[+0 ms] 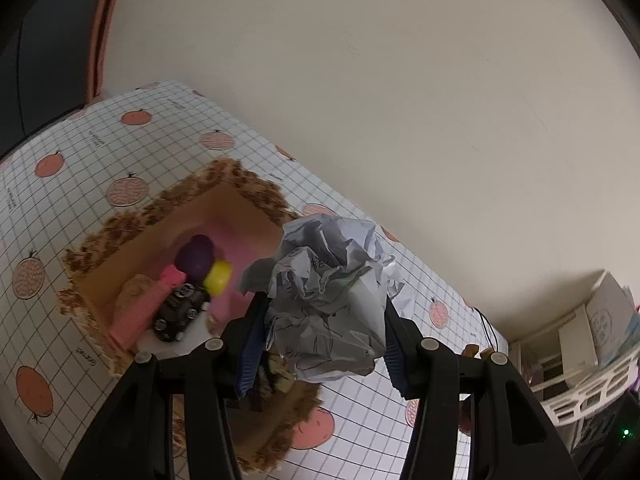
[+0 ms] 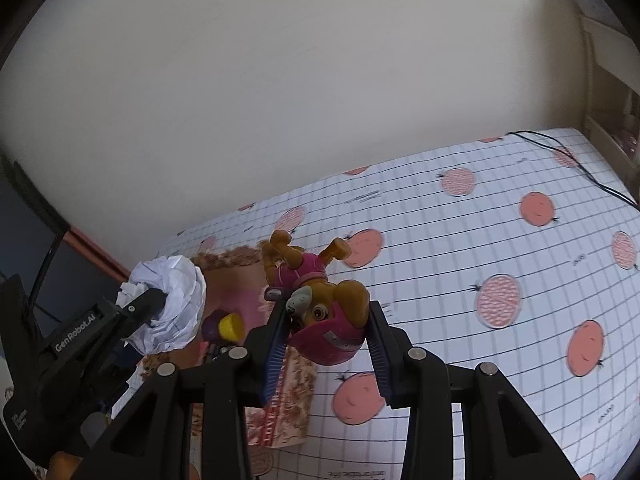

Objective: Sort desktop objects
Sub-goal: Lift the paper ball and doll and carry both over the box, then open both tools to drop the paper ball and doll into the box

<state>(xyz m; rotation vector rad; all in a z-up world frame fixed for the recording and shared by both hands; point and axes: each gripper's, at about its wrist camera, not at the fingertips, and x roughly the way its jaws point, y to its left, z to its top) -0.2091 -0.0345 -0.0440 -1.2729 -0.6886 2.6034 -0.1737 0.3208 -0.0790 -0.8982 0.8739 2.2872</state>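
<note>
Left wrist view: tablecloth (image 1: 120, 184), white grid with pink fruit prints, covered the table, back edge against a plain wall. Open cardboard box (image 1: 116, 248) with a patterned rim sat on it, near corner hidden behind the gripper. Left gripper (image 1: 324, 340) pinched a crumpled paper ball (image 1: 332, 300) between its blue pads, held just beside and above the box's right rim. Inside the box: pink block (image 1: 148, 308), purple ball (image 1: 196, 256), yellow cap (image 1: 218, 278) touching it, dark toy car (image 1: 180, 312); a tan lump next to the pink block was hard to make out. White rack (image 1: 592, 388) at far right was cut off by the frame.

Right wrist view: right gripper (image 2: 328, 340) clamped a brown-and-pink toy pup figure (image 2: 320, 304), upside down, legs up, over the box's right side. Box mostly hidden by both grippers and the paper ball. Tablecloth to the right was bare apart from a black cable (image 2: 572, 160) near the far right corner. Shelving at right edge was blurred.
</note>
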